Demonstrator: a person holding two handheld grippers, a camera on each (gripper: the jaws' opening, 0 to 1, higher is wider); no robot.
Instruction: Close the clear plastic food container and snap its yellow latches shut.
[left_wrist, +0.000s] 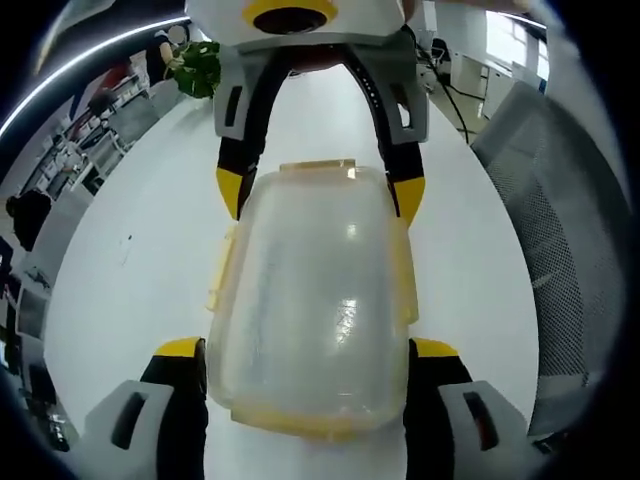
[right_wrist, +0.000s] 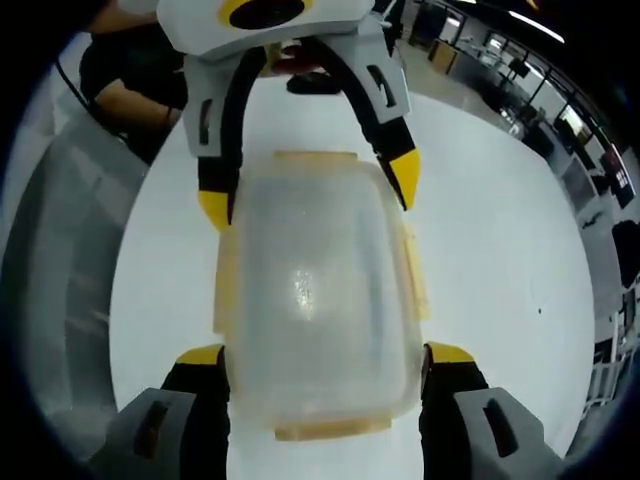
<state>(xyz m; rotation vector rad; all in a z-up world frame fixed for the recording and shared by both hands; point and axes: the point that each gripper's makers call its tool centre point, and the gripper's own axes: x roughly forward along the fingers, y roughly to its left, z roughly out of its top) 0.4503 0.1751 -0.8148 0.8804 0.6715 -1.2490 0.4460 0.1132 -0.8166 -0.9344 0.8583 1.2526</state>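
Left gripper view, near to far:
- Left gripper (left_wrist: 310, 365), at 6 o'clock: yellow-tipped jaws are standing spread, one on each side of the near end of the container; whether the tips are pressing its walls cannot be told.
- Clear plastic food container (left_wrist: 310, 300), centre: it is resting on the white bench (left_wrist: 130, 280) with its lid on. Yellow latches (left_wrist: 222, 270) are showing along its long sides, with further yellow tabs at its near and far ends.
- Right gripper (left_wrist: 318, 195), at 12 o'clock: it is reaching in from the far side, its jaws flanking the far end of the container.
- Green plant (left_wrist: 198, 68), at 11 o'clock, far off.
- Grey mesh chair (left_wrist: 560, 220), at 3 o'clock.

Right gripper view, near to far:
- Right gripper (right_wrist: 325, 365), at 6 o'clock: jaws are standing apart, straddling the near end of the container (right_wrist: 315, 290); contact cannot be told.
- Side latch (right_wrist: 412, 270), at 3 o'clock of the container, is sitting slightly out from the wall.
- Left gripper (right_wrist: 312, 195), at 12 o'clock, is flanking the far end.
- Bench (right_wrist: 500, 290) surface is running outward.
- Person's dark sleeve (right_wrist: 140, 70), at 11 o'clock.
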